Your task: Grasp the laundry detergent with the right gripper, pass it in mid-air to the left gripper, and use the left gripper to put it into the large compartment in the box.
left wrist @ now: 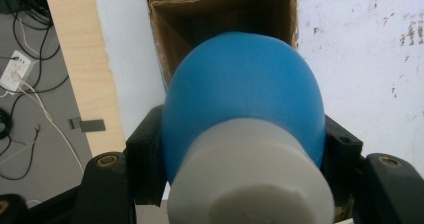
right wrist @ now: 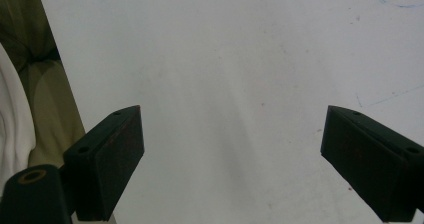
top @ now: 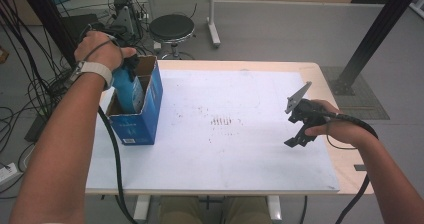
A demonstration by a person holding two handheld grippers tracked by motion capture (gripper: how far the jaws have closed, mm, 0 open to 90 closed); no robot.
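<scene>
- Blue bottle (left wrist: 240,89) w/ white cap (left wrist: 250,179): clamped in left gripper (top: 131,64), cap end toward the gripper cam, rounded blue body pointing down into the cardboard box (top: 145,119).
- Bottle position, high view: partly inside the box at the table's (top: 225,169) left edge; blue body (top: 129,91) stands up out of the open top.
- Left gripper: jaws closed tight on the bottle, one black pad each side of the blue body just above the cap (pads pressed against it in the left gripper view).
- Box: blue outside, brown inside, top open; a cardboard divider (left wrist: 210,4) crosses the interior beyond the bottle. Which compartment the bottle enters: cannot tell.
- Left hand (top: 97,49): above the box's far-left corner, pale wristband on the wrist; cable trails down along the forearm.
- Right gripper (top: 295,134): well apart from the box, near the table's right edge, held in the right hand (top: 330,121).
- Right gripper jaws: spread wide, nothing between them; bare white tabletop below (right gripper view).
- Table surface: white sheet, small brown specks near centre (top: 222,120).
- Beyond the table: round black stool (top: 172,28) on grey floor.
</scene>
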